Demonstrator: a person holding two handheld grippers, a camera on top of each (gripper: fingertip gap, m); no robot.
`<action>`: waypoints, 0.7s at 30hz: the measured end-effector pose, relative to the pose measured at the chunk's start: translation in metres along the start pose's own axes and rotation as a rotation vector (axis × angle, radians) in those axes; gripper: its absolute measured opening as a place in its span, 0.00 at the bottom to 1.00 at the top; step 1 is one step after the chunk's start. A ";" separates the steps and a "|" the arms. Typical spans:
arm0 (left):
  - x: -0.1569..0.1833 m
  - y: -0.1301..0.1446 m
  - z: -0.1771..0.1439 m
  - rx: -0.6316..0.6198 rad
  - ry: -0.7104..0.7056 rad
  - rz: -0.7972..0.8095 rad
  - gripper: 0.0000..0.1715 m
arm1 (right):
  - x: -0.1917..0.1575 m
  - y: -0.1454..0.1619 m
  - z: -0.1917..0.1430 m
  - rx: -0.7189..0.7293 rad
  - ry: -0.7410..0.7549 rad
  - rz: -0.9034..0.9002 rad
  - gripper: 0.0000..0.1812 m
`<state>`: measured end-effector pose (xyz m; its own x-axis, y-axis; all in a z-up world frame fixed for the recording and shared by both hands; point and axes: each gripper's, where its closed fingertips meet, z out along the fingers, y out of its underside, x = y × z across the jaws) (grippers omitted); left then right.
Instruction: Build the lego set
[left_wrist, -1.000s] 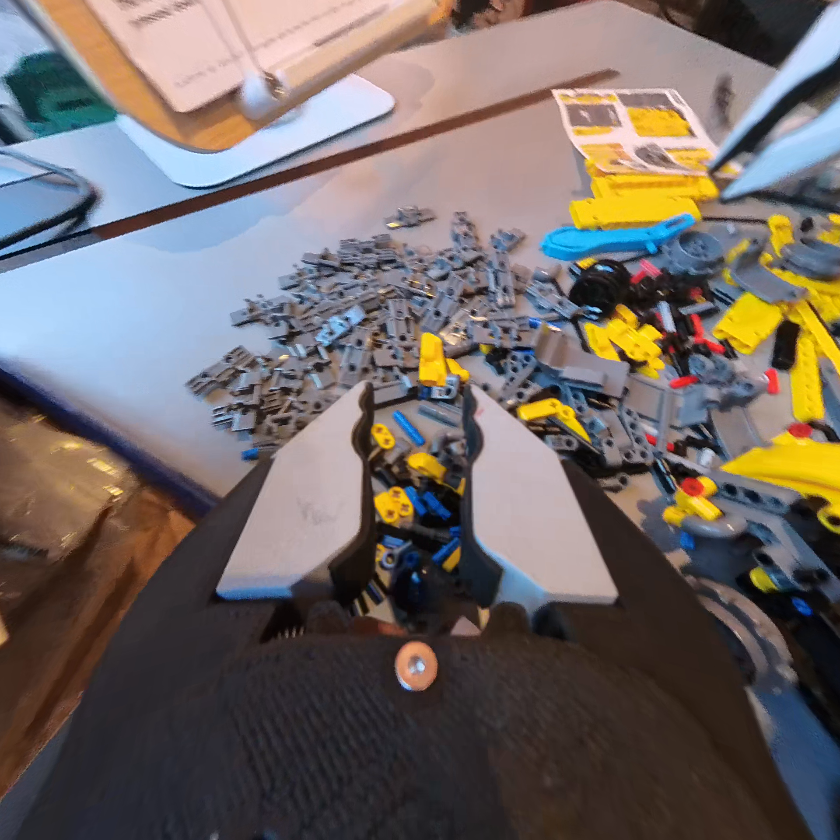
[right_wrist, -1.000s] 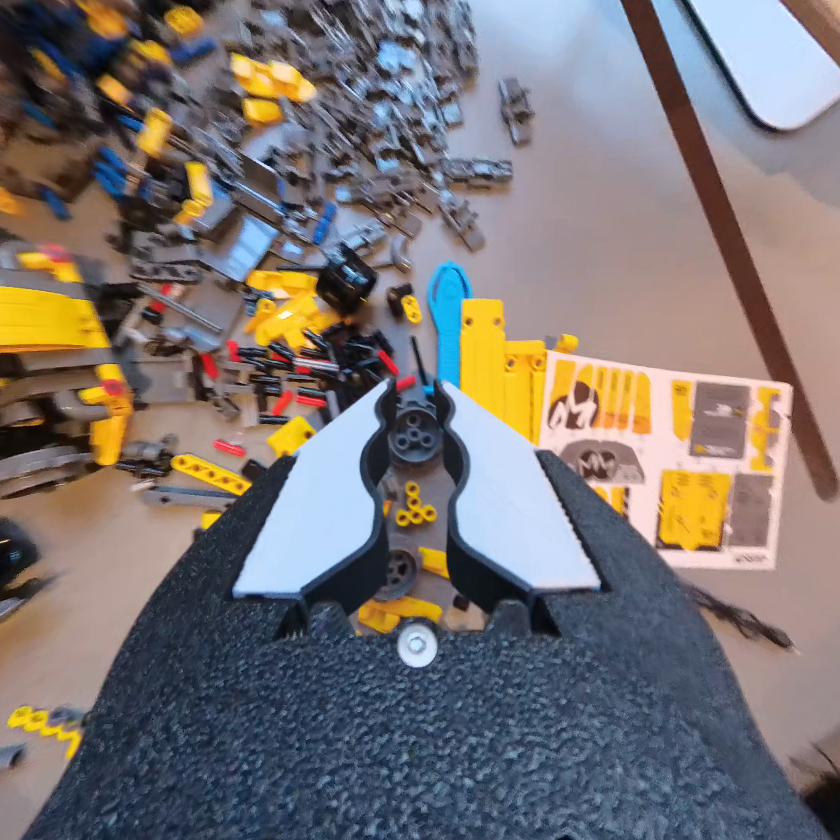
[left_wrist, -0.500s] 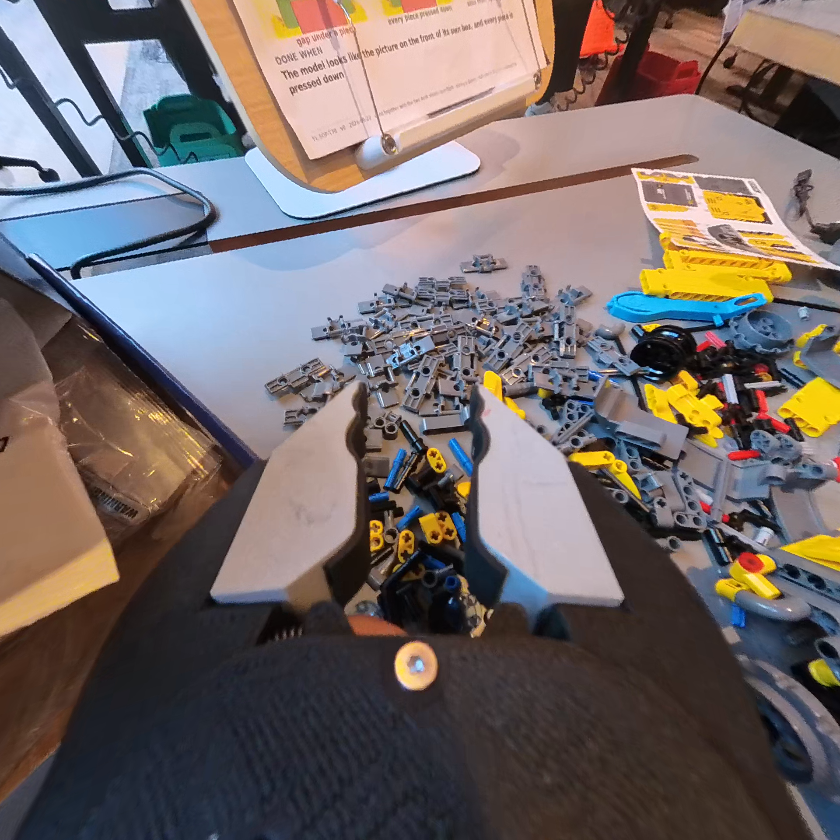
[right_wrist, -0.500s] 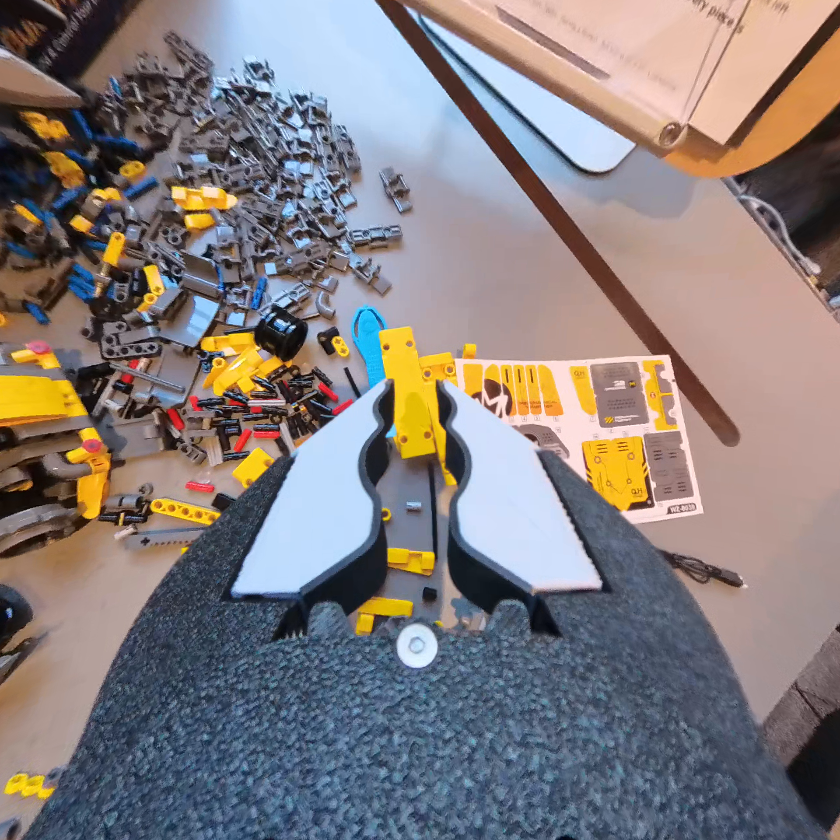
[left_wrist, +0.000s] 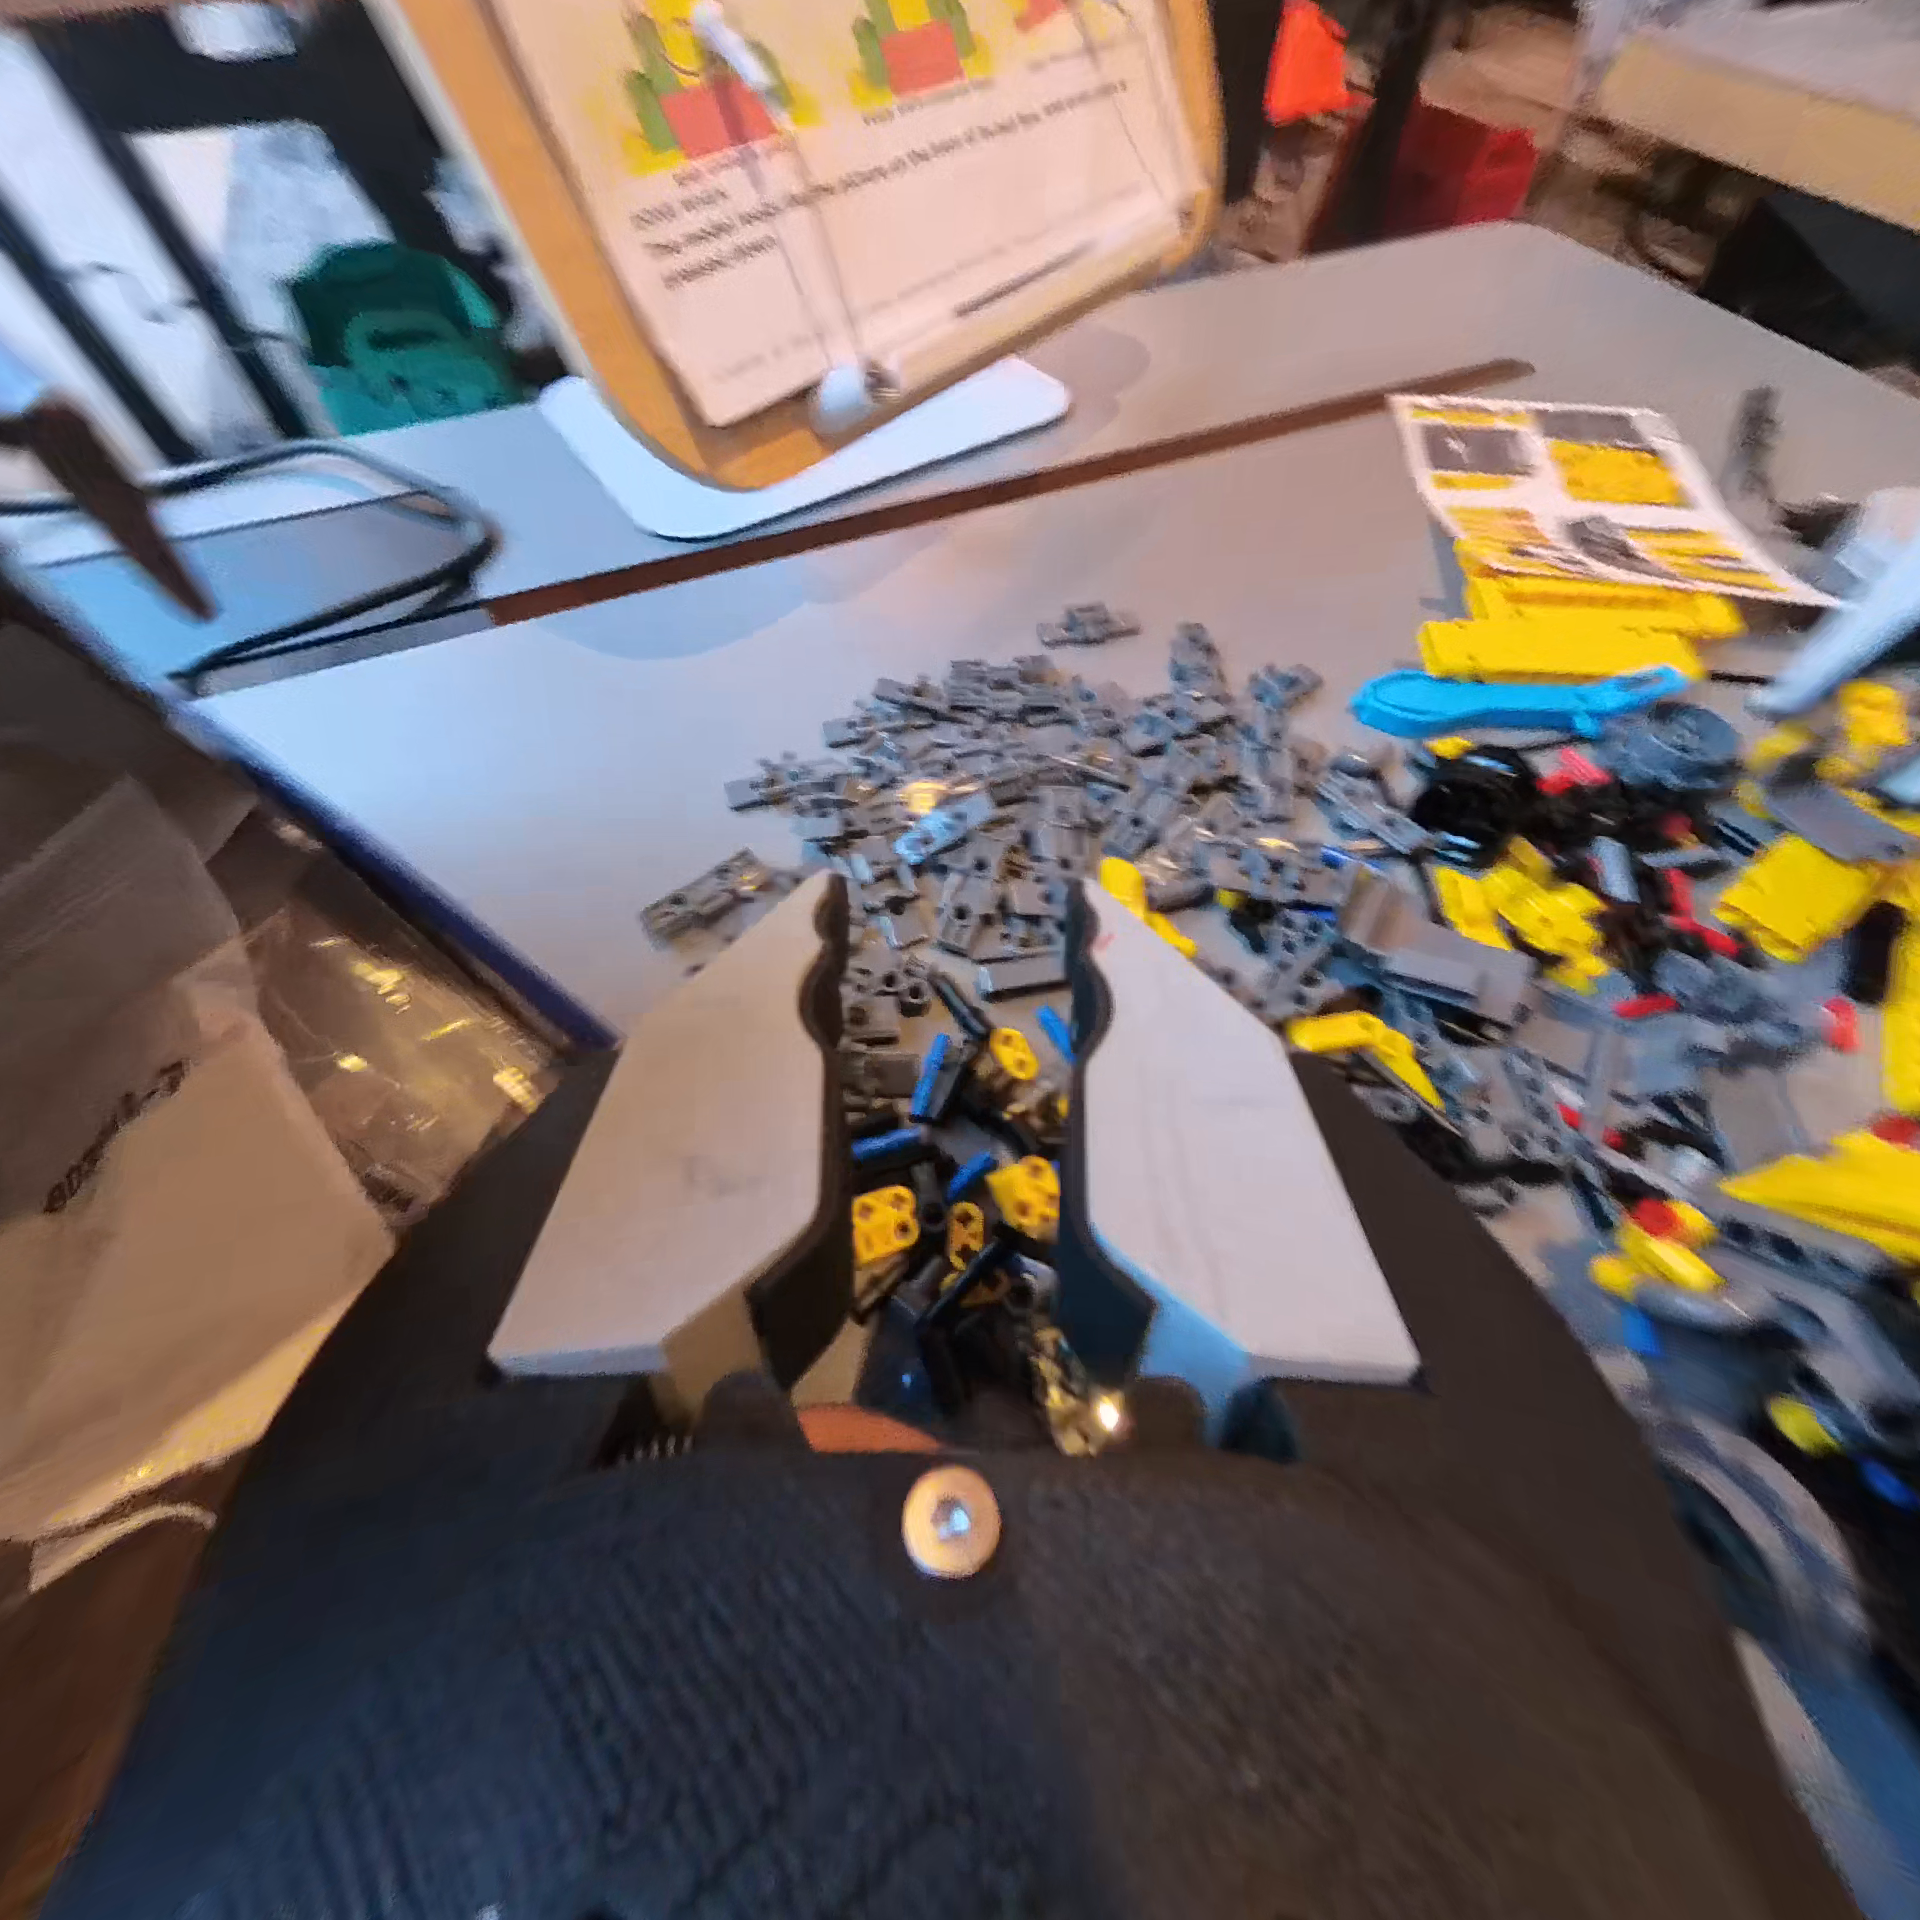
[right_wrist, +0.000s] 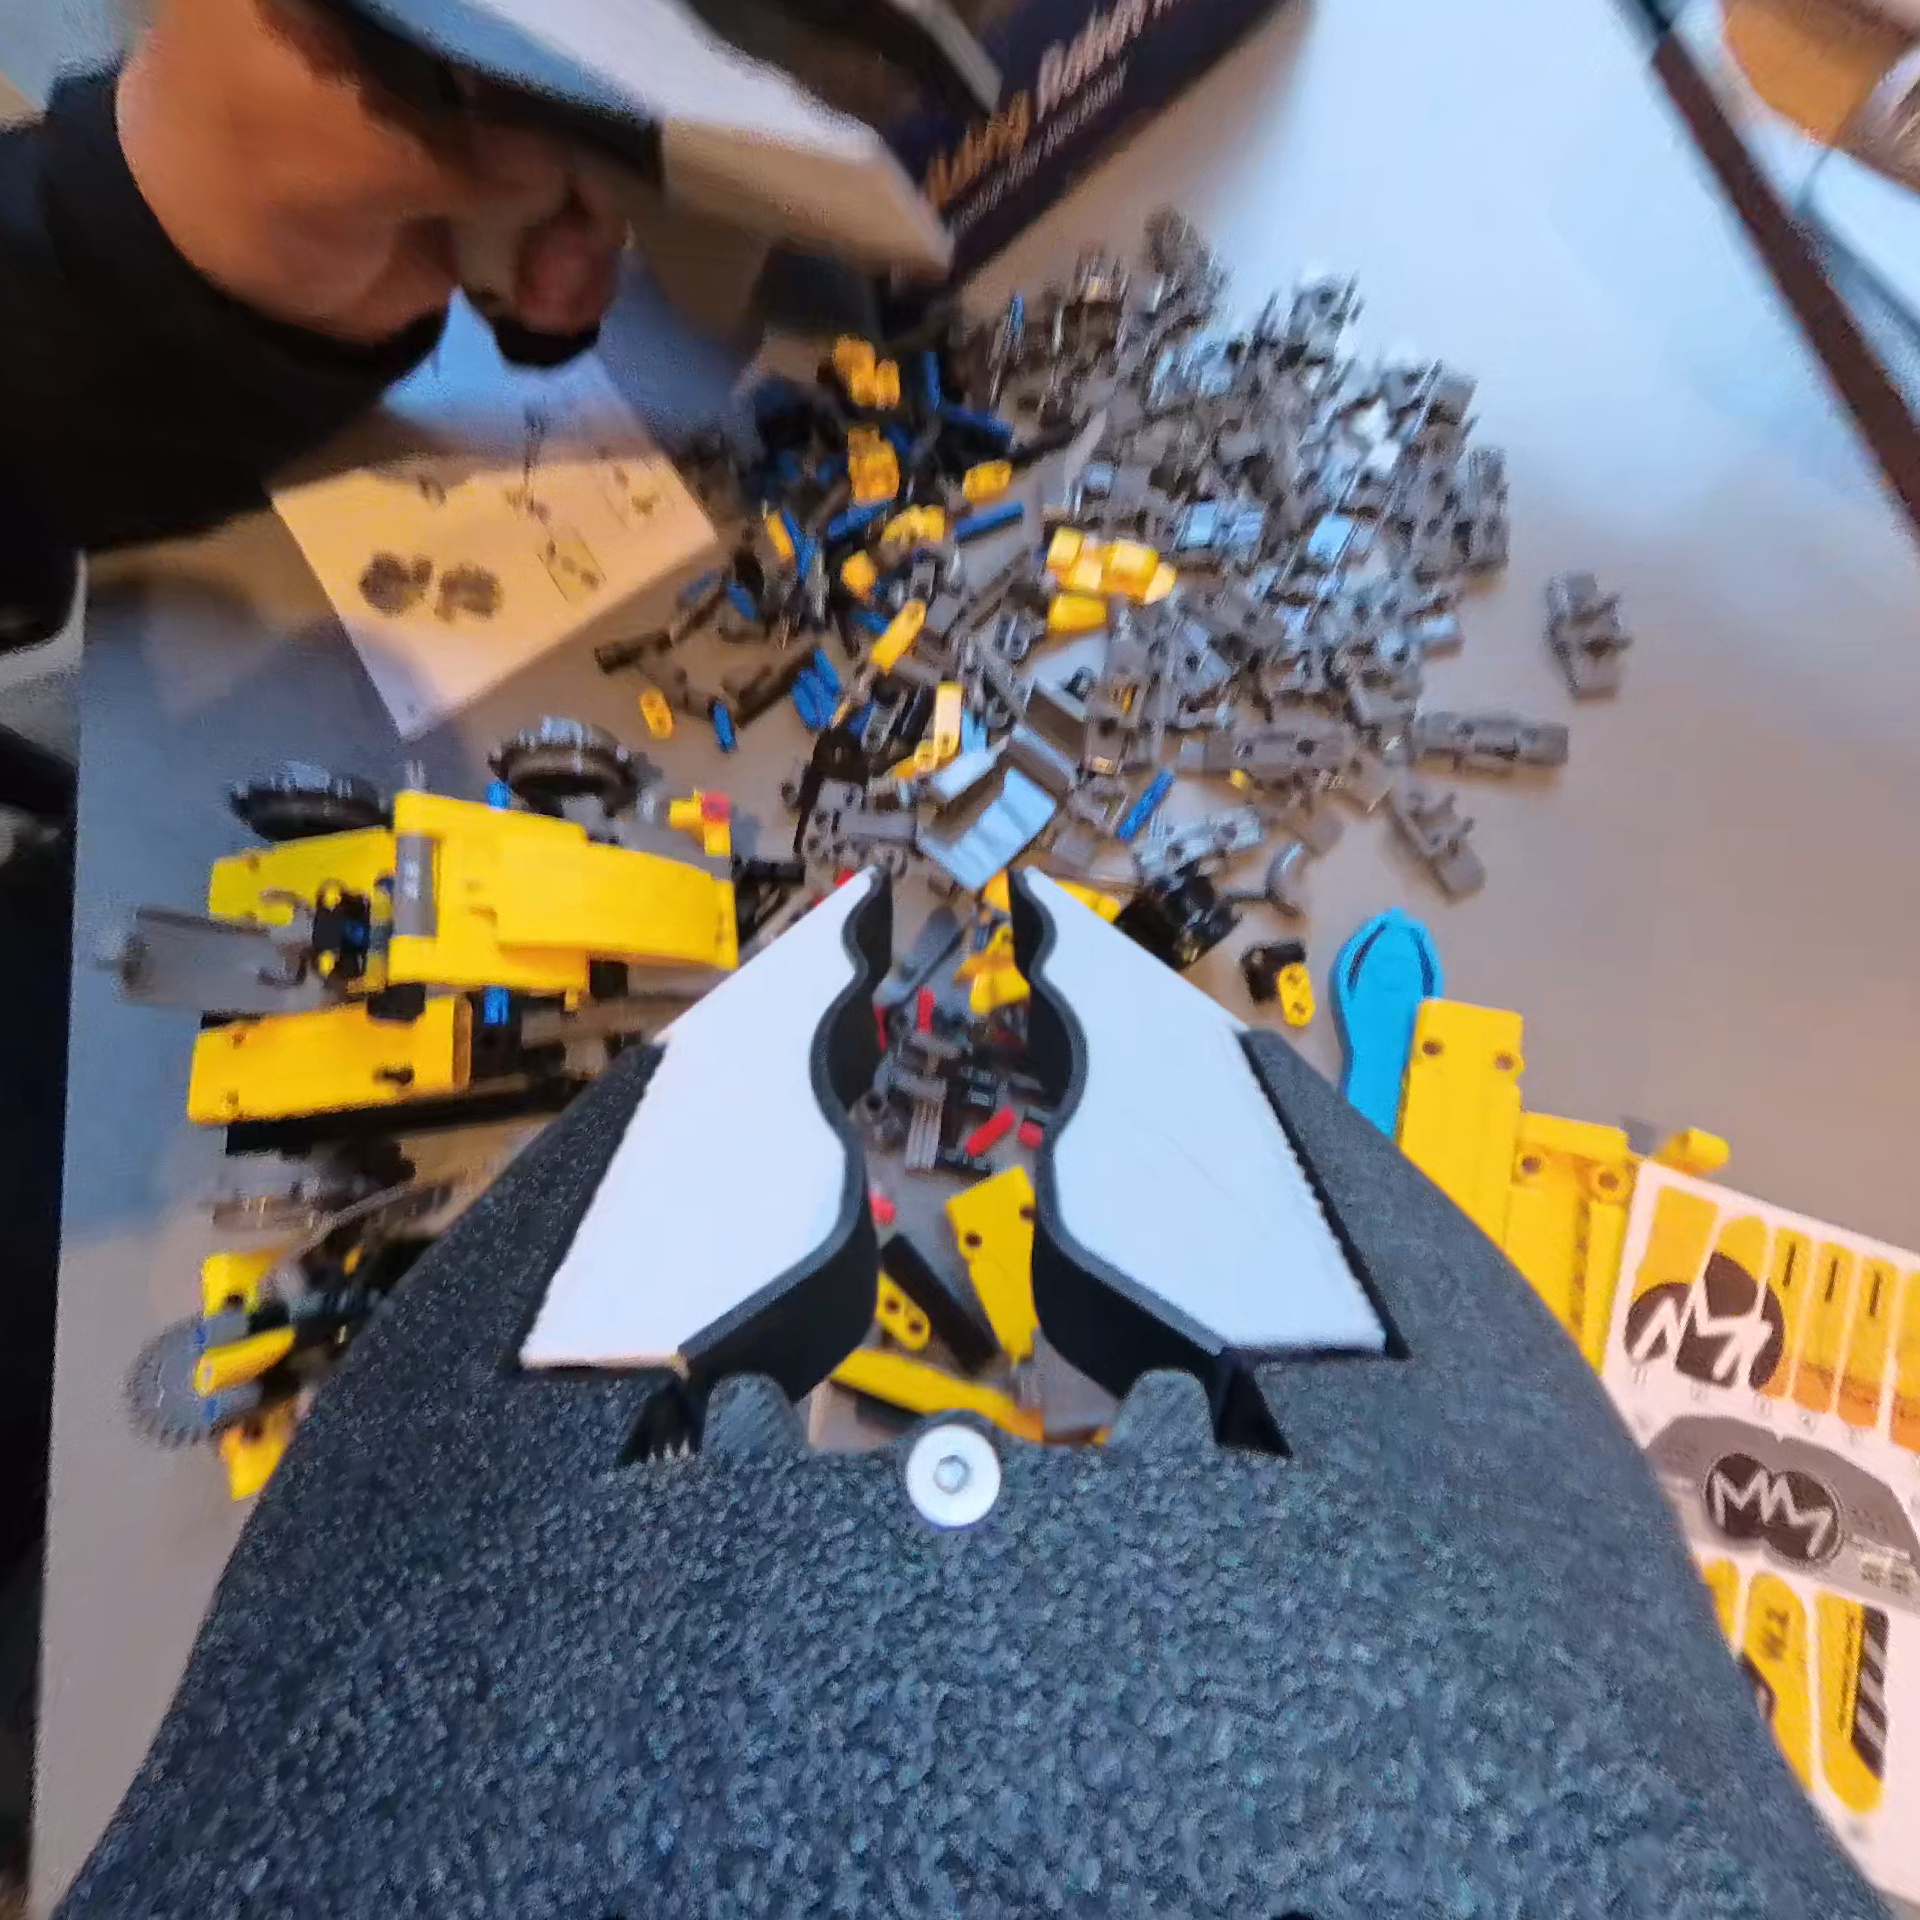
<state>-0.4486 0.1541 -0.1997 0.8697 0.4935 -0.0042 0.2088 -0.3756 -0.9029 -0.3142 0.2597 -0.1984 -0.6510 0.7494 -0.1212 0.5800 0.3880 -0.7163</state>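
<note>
— Any writing here?
— Yes. At the far side of the table a white sheet (left_wrist: 914, 197) clipped to a wooden board (left_wrist: 1200, 156) bears lines of dark print under coloured block pictures, all blurred.
— Anything else?
— The sticker sheet (right_wrist: 1766, 1455) on the right has black emblems and small print on yellow and grey. The dark box (right_wrist: 1049, 125) at the far left carries pale lettering. The open booklet (right_wrist: 488, 561) beside it shows only tiny drawings, too small to tell.
</note>
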 end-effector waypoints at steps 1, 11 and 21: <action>0.011 -0.002 -0.003 -0.015 0.073 0.015 0.24 | 0.004 -0.009 -0.001 0.049 0.030 0.007 0.13; 0.033 0.027 -0.034 -0.554 0.277 0.381 0.23 | 0.025 -0.015 -0.006 0.041 0.224 -0.054 0.16; 0.037 0.078 -0.033 -0.768 0.388 0.388 0.23 | 0.039 -0.014 -0.026 0.068 0.250 0.016 0.16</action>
<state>-0.3855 0.1176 -0.2561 0.9996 -0.0180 0.0228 -0.0093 -0.9412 -0.3378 -0.3346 0.2973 -0.1755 -0.4955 0.8679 0.0350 0.5495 0.3444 -0.7612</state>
